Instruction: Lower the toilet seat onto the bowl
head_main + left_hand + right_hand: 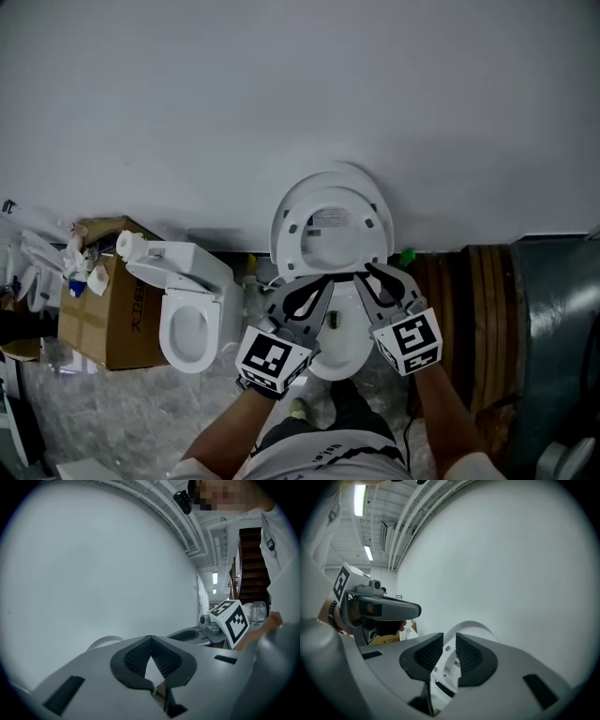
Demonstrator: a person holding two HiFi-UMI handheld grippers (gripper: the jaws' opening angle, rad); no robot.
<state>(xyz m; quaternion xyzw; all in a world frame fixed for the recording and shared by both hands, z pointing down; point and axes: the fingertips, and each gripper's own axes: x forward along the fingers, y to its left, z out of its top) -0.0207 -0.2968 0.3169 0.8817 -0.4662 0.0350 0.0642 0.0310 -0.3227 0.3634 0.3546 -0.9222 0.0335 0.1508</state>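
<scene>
The white toilet seat (330, 225) stands raised against its lid (339, 174), both leaning on the grey wall. Below them, part of the bowl (339, 354) shows between my two grippers. My left gripper (319, 281) is just under the seat's lower left edge, and its jaws meet at the tips (150, 639) with nothing held. My right gripper (372, 272) is at the seat's lower right edge. Its jaws (450, 638) stand a little apart, and the seat's underside (449, 668) shows through the gap, untouched by the pads.
A second white toilet (187, 319) stands to the left beside a cardboard box (108, 314) with rubbish on top. Wooden slats (478, 314) and a grey drum (558, 328) crowd the right side. A shoe (298, 409) rests on the marble floor before the bowl.
</scene>
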